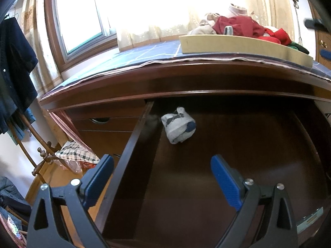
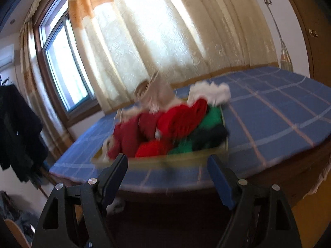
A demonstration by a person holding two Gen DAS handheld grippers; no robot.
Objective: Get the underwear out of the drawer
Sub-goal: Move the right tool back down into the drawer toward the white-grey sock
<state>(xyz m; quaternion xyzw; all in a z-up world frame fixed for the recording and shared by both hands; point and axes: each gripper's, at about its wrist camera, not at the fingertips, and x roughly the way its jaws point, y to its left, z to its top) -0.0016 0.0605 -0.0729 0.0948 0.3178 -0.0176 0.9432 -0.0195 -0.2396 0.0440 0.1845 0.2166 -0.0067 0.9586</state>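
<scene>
A dark wooden dresser (image 1: 115, 111) is filling the scene, its top lying under a blue checked cloth (image 2: 269, 111). Its wide drawer (image 1: 227, 155) is standing pulled out toward the near side, the dark floor of it mostly bare. On the cloth, toward the far right, a shallow pale tray (image 1: 238, 45) is holding a heap of clothes (image 2: 178, 124) in red, green, white and black (the right wrist view is blurred, so single pieces are hard to tell apart). Inside the drawer, at the far left near its side wall, one rolled grey-and-white piece of underwear (image 1: 179, 127) with dark blue patches is lying alone, touching neither tool. The left gripper (image 1: 162, 177) is hanging over the drawer's near left part, its blue pads spread apart and gripping nothing, one finger outside the drawer's left wall. The right gripper (image 2: 167, 177) is pointing at the tray from the near side, its jaws released and empty.
</scene>
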